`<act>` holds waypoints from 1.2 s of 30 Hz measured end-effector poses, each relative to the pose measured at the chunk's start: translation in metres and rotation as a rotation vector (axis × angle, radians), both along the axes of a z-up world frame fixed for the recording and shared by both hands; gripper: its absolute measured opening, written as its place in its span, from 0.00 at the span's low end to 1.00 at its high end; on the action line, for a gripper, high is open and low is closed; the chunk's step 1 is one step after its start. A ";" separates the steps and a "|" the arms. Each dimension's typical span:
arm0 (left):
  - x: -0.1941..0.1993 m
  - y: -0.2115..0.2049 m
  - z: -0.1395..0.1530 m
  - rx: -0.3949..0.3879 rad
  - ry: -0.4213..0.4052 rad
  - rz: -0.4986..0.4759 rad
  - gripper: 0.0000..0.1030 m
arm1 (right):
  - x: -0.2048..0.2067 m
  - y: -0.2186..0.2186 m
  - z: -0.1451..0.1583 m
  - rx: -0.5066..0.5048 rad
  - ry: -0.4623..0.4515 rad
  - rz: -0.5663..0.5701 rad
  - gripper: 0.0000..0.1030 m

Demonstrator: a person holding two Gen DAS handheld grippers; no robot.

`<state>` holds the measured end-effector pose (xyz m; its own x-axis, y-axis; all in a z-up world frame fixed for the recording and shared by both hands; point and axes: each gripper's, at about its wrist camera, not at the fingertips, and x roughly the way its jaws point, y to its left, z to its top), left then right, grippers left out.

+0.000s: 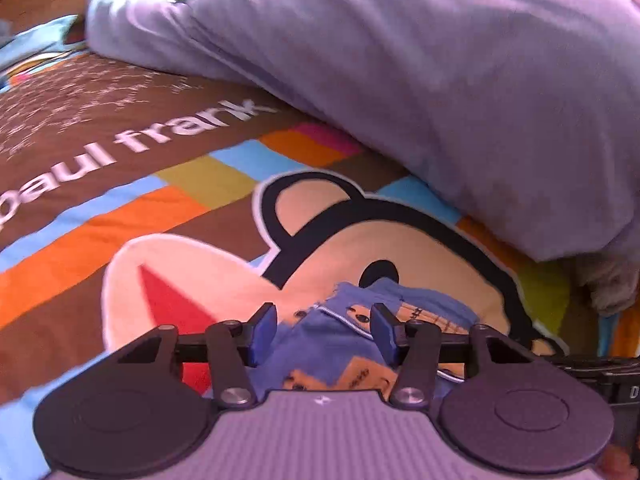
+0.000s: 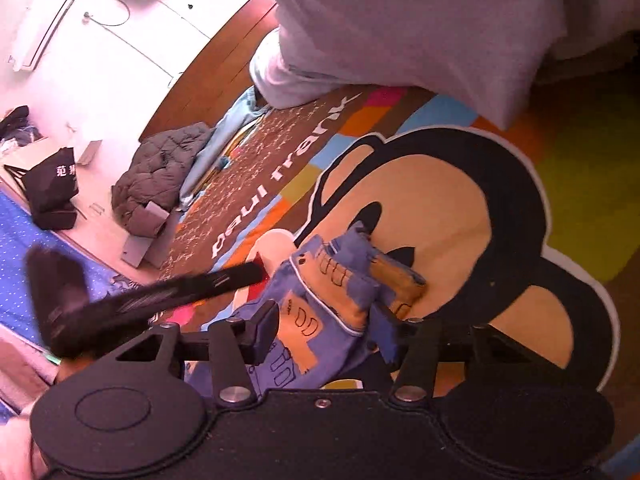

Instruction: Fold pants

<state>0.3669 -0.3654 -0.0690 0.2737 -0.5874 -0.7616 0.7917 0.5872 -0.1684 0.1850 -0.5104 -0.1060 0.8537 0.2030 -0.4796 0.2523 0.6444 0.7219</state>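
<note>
The pants (image 1: pixel 340 344) are small, blue with tan patches, and lie bunched on the cartoon-print bedcover (image 1: pixel 168 216). My left gripper (image 1: pixel 324 330) is open just above them, fingers on either side of the cloth. In the right wrist view the pants (image 2: pixel 332 300) lie folded in a heap. My right gripper (image 2: pixel 326 334) is open with the pants between its fingers. The other gripper (image 2: pixel 160 296) shows as a blurred black shape at the left.
A large lilac pillow (image 1: pixel 440 60) lies across the back of the bed. A grey quilted jacket (image 2: pixel 160 176) sits at the bed's edge. A black bag (image 2: pixel 50 184) and boxes stand on the floor by white cabinets (image 2: pixel 100 20).
</note>
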 end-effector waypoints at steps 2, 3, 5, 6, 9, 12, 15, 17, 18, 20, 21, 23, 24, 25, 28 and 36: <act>0.001 -0.010 -0.007 0.044 0.005 -0.040 0.51 | 0.007 -0.002 -0.004 -0.002 0.011 -0.004 0.44; 0.003 -0.013 -0.010 0.056 0.016 -0.050 0.41 | 0.012 -0.003 -0.007 -0.002 0.026 -0.008 0.38; 0.009 -0.017 -0.014 0.050 0.067 -0.046 0.17 | 0.016 -0.008 -0.015 0.027 0.047 -0.020 0.28; 0.011 -0.017 -0.014 0.038 0.084 -0.038 0.14 | 0.015 -0.011 -0.018 0.052 0.047 -0.029 0.23; 0.012 -0.017 -0.010 0.021 0.094 -0.032 0.11 | 0.009 -0.020 -0.026 0.126 0.034 -0.049 0.09; 0.009 -0.019 0.001 0.008 0.065 -0.021 0.10 | 0.007 -0.019 -0.025 0.121 0.023 -0.058 0.04; 0.005 -0.027 0.013 -0.012 0.044 -0.042 0.10 | -0.003 -0.015 -0.014 0.066 -0.011 -0.089 0.03; 0.001 -0.036 0.016 -0.006 0.032 -0.062 0.10 | -0.015 -0.012 -0.005 0.027 -0.037 -0.111 0.02; 0.000 -0.043 0.014 0.015 0.025 -0.076 0.11 | -0.021 -0.010 0.000 0.001 -0.052 -0.121 0.00; -0.004 -0.057 0.003 0.095 0.006 -0.095 0.13 | -0.028 -0.007 0.008 -0.062 -0.041 -0.138 0.00; -0.005 -0.062 -0.002 0.134 -0.010 -0.103 0.16 | -0.028 -0.006 0.010 -0.084 -0.023 -0.135 0.00; -0.005 -0.066 -0.007 0.162 -0.007 -0.107 0.20 | -0.025 -0.006 0.008 -0.087 0.010 -0.109 0.14; -0.004 -0.065 -0.006 0.160 0.003 -0.097 0.22 | -0.022 -0.008 0.006 -0.071 0.026 -0.097 0.21; -0.002 -0.064 -0.004 0.151 0.014 -0.085 0.26 | -0.023 -0.010 0.004 -0.064 0.033 -0.106 0.26; 0.002 -0.062 0.001 0.179 0.013 -0.093 0.67 | -0.027 -0.016 0.002 -0.043 0.032 -0.144 0.41; 0.012 -0.057 -0.017 0.225 0.105 -0.040 0.62 | -0.005 -0.025 -0.017 0.013 0.076 -0.153 0.47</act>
<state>0.3789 -0.4226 -0.0861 0.1657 -0.4085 -0.8976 0.8004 0.5875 -0.1196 0.1798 -0.5352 -0.1229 0.8367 0.0802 -0.5417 0.4005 0.5851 0.7052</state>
